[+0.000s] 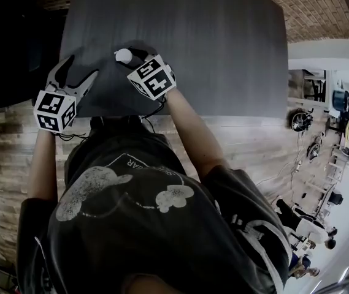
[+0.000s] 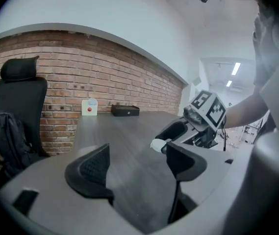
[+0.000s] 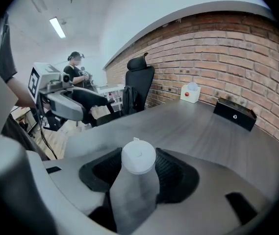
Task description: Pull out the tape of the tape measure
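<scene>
A small white round tape measure lies on the dark table near its front left. My right gripper has both pads against its sides. In the right gripper view the tape measure's white disc and pale grey body fill the gap between the black pads. My left gripper hovers a short way to the left, open and with nothing between its fingers. The left gripper view shows the tape measure just beyond the left gripper's right fingertip, with the right gripper around it.
A flat black box and a small white box with a red dot stand at the table's far edge by the brick wall. A black office chair stands beside the table. A person is in the background.
</scene>
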The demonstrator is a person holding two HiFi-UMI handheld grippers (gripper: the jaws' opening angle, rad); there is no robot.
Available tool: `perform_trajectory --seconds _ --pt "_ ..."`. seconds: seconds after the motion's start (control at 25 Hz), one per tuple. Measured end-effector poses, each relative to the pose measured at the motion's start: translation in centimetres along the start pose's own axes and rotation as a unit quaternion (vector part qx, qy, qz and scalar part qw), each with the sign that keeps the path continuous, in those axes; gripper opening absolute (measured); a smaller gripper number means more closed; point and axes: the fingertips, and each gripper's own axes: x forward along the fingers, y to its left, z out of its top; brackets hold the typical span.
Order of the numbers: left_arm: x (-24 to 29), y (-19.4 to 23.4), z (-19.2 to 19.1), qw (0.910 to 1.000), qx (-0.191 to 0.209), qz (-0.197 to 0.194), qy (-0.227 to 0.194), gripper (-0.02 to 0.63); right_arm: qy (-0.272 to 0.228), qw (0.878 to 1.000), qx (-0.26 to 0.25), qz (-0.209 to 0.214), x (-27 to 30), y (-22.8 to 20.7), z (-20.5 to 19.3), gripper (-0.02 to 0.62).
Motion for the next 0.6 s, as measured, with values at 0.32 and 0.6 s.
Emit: perform_trajectory --seconds 0.32,0.6 --pt "2.4 -1.8 2.4 0.9978 0.052 -0.040 -0.002 0.365 -0.009 0.997 -0.061 0.042 -4.2 1.8 3.0 0.235" --pt "2.7 -3.6 2.8 0.9950 0.073 -0.068 -0.001 0.365 -0.024 0.994 -0.090 0.059 -6.4 3.8 4.0 0.235"
